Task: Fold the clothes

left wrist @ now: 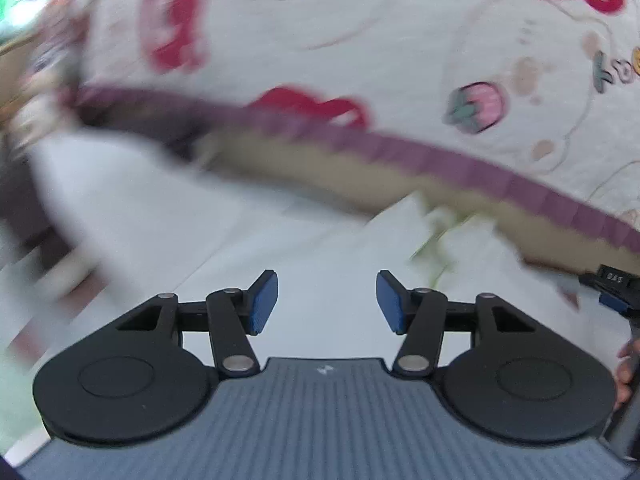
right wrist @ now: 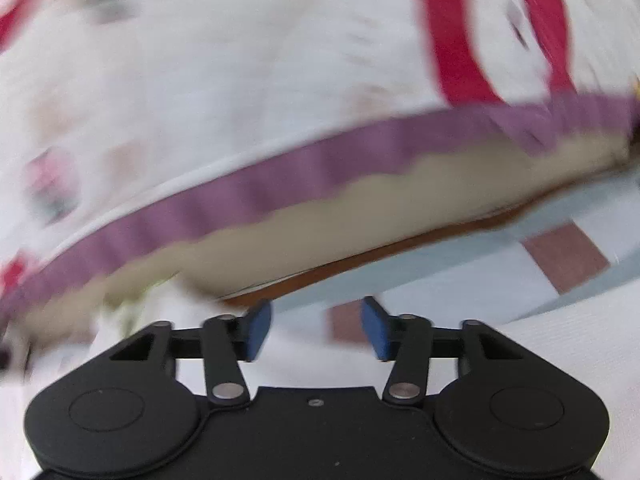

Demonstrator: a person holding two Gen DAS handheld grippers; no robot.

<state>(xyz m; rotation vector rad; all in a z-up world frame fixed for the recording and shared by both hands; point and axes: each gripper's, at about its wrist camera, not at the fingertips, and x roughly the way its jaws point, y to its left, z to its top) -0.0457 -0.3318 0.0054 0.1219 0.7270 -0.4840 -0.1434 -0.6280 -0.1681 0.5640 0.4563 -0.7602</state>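
Hovering with both tongs apart and empty, left tongs (left wrist: 327, 300) and right tongs (right wrist: 316, 328), we seem between grasps; the white garment (left wrist: 280, 240) lies just below the bed's purple trim (left wrist: 460, 160), so next we need a fresh edge to pinch

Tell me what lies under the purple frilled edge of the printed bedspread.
Under the purple frill of the bedspread hangs a beige strip, then a brown edge and tiled floor. Anything beneath the cover stays hidden.
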